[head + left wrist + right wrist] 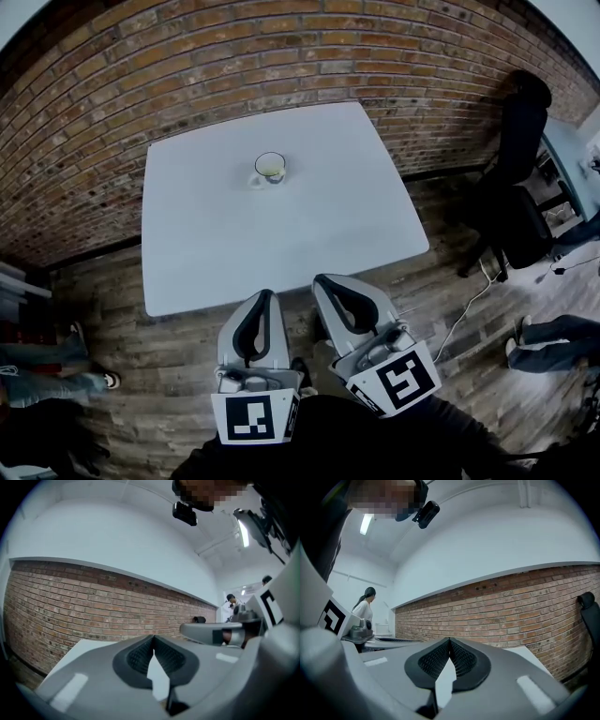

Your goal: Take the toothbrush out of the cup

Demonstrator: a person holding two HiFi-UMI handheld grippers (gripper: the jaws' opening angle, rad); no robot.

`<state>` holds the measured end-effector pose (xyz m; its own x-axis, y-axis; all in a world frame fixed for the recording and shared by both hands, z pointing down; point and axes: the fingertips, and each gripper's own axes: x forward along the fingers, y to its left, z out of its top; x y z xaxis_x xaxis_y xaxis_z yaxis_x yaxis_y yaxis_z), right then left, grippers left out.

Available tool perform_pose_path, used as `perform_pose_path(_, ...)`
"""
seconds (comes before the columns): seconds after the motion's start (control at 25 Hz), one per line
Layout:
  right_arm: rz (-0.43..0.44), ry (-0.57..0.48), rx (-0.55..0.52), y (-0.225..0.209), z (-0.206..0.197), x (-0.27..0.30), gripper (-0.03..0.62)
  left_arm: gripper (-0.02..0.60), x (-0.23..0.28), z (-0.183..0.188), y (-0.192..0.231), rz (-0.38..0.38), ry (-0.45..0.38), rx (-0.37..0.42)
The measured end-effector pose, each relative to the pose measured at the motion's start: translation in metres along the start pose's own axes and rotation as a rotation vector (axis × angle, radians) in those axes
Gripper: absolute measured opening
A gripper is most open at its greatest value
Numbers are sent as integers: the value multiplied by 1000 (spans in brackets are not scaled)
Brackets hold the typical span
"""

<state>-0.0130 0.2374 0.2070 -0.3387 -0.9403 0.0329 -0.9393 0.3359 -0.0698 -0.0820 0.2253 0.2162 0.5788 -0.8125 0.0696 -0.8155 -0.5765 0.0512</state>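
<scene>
Shows 1 cup (270, 169) toward the far side of the white table (216, 244), something yellowish inside; toothbrush too small to make out. Places the left gripper (265, 295) and right gripper (323, 279) side by side over the near table edge, well apart from the cup. Finds both pairs of jaws pressed together, pinching nothing.

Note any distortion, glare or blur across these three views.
Head view: strong fisheye bows the edges of the table and the brick wall; light is even, and the cup is small but sharp. Left gripper view: dark corners, and a ceiling lamp glares. Right gripper view: the brick courses curve, and its corners are dark too.
</scene>
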Motion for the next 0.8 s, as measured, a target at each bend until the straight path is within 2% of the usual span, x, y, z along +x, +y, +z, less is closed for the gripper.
perform_pose_path(0.2, 11, -8, -9, -19, -4, 18, 0, 8, 25, -1, 6, 17, 19, 22)
perform_pose_path(0.44, 24, 46, 34, -55, -25, 40, 0, 8, 66, -15, 5, 33, 73, 22)
perform_pose_path(0.8, 88, 58, 50, -105, -28, 91, 0, 8, 136, -17, 13, 79, 98, 23)
